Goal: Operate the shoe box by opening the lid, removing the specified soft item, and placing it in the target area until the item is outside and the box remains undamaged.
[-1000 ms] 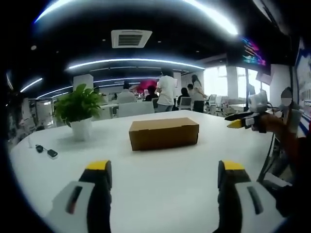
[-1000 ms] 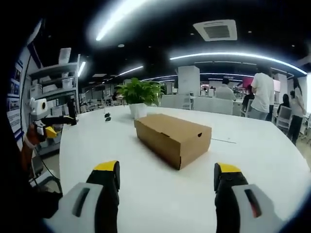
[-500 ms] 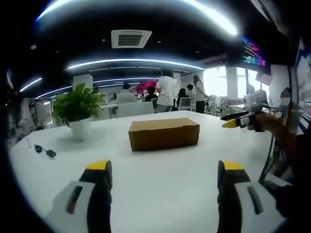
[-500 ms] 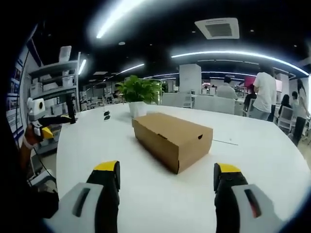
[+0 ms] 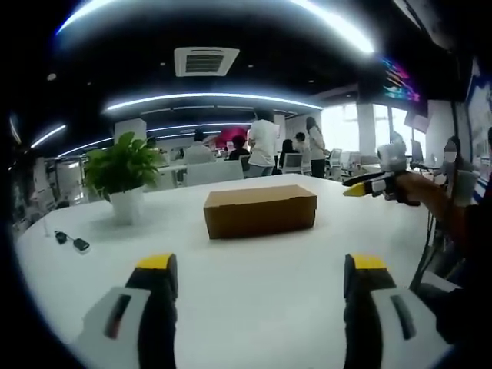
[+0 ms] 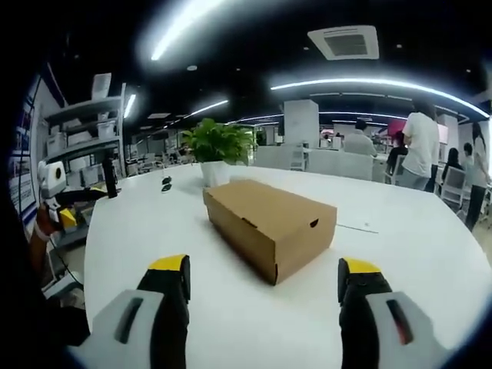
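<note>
The shoe box (image 6: 269, 227) looked like plain brown cardboard, matt and smooth, its lid of the same stock. The worktop (image 6: 430, 254) under it was a smooth white surface with a faint sheen. At the bottom of the right gripper view, the right gripper (image 6: 264, 296) had jaws of black and grey plastic with yellow tips. The plant pot (image 5: 127, 206) at the left of the left gripper view looked white and smooth.

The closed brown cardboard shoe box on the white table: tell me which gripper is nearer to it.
Right, judging by apparent size. The right gripper faces the brown cardboard shoe box corner-on, the box looming large just ahead. The left gripper faces its long side from farther back, both open.
</note>
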The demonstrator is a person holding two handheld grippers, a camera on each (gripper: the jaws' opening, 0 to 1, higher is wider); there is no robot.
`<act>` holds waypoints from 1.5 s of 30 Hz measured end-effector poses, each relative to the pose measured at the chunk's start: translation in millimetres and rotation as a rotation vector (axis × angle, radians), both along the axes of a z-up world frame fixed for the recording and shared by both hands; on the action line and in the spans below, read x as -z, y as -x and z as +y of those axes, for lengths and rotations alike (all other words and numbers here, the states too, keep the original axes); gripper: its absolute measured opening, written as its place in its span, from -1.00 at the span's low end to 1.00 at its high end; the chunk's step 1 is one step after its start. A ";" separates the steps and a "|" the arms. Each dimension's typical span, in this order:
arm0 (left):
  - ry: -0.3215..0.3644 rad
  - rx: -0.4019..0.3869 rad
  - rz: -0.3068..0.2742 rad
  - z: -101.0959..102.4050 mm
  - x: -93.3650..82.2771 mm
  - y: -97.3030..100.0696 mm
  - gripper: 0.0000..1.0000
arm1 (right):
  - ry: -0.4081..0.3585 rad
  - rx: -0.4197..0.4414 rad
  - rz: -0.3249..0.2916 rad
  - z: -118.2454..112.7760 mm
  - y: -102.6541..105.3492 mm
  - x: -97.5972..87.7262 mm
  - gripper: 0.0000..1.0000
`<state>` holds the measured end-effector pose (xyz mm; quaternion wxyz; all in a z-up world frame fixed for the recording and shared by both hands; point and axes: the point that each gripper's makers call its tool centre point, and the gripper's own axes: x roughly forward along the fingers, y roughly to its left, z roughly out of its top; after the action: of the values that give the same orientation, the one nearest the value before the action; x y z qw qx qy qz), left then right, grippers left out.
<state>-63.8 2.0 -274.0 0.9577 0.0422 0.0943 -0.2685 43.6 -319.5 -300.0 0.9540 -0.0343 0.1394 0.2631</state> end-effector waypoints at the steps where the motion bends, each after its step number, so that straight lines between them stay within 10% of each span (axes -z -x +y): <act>1: -0.002 0.001 -0.004 -0.3 -0.7 -0.1 0.84 | 0.000 -0.001 0.001 0.3 -1.0 0.4 0.61; 45: -0.024 -0.016 -0.038 3.6 2.0 -10.9 0.81 | 0.010 -0.003 0.090 3.1 -68.7 5.1 0.55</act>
<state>-52.9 5.6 -276.0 0.9608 0.0580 0.0799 -0.2590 112.2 -316.4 -305.1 0.9462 -0.0273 0.1833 0.2652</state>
